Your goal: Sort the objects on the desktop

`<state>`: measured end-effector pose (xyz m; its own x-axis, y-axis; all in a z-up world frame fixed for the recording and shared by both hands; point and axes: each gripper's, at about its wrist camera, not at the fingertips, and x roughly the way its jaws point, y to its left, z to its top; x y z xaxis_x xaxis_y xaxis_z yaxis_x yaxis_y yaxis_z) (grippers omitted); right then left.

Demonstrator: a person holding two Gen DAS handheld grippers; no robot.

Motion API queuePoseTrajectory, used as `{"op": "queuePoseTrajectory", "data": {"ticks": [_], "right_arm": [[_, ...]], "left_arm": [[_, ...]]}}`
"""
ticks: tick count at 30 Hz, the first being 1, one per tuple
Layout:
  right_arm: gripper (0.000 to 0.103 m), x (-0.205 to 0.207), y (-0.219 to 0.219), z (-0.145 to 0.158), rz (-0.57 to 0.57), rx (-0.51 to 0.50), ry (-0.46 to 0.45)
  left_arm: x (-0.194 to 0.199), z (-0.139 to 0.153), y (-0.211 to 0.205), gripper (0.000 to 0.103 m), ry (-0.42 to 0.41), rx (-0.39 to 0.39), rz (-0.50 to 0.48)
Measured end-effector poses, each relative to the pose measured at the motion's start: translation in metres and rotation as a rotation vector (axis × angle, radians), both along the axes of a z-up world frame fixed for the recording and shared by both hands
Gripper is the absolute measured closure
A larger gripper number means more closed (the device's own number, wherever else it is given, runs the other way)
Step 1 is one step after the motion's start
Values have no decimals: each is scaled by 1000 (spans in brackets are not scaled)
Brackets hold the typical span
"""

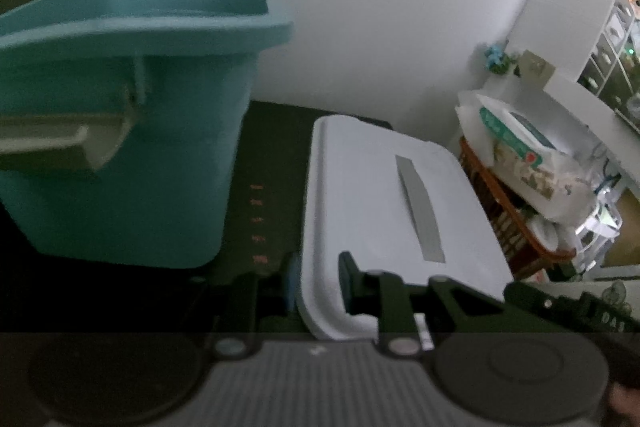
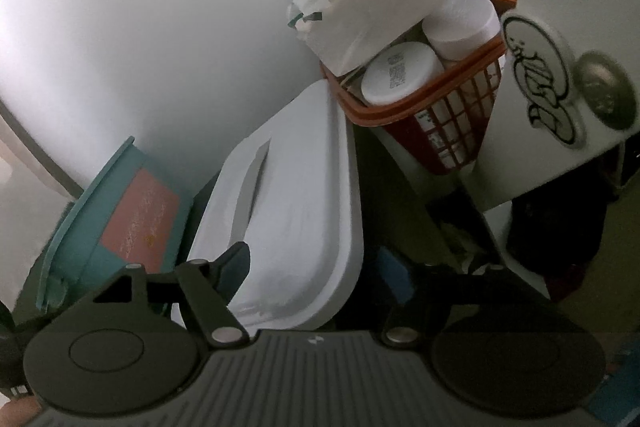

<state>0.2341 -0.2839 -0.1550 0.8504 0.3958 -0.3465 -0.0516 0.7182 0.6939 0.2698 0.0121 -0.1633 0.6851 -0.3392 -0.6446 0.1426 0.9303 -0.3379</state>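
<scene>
While the right gripper (image 2: 316, 279) stood open astride the white box (image 2: 296, 211), between teal bin (image 2: 120, 227) and red basket (image 2: 432, 111), its stiff, smooth lid looked slippery, best grasped by the rim.

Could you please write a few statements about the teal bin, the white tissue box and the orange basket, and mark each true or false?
1. The teal bin stands on the dark surface beside the white tissue box. True.
2. The tissue box has a grey slot in its lid. True.
3. The orange basket is empty. False: it holds white round containers and a white packet.
4. The right gripper is clamped shut. False: its jaws stand apart, either side of the tissue box's near end.
</scene>
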Motion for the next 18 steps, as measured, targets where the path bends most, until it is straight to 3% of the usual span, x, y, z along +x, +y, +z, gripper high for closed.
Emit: {"op": "queuePoseTrajectory", "data": {"ticks": [8,12,18], "right_arm": [[28,13,4,-6,17,-12,-5],[41,16,7,-5,48,-14,-18],[44,15,7,-5,47,-9,-21]], "left_arm": [[5,-6,-11,79,-14,31,-28],[5,-8,-14,78,-10,34,-40],[4,-7,-11,78,-2,26,-32]]}}
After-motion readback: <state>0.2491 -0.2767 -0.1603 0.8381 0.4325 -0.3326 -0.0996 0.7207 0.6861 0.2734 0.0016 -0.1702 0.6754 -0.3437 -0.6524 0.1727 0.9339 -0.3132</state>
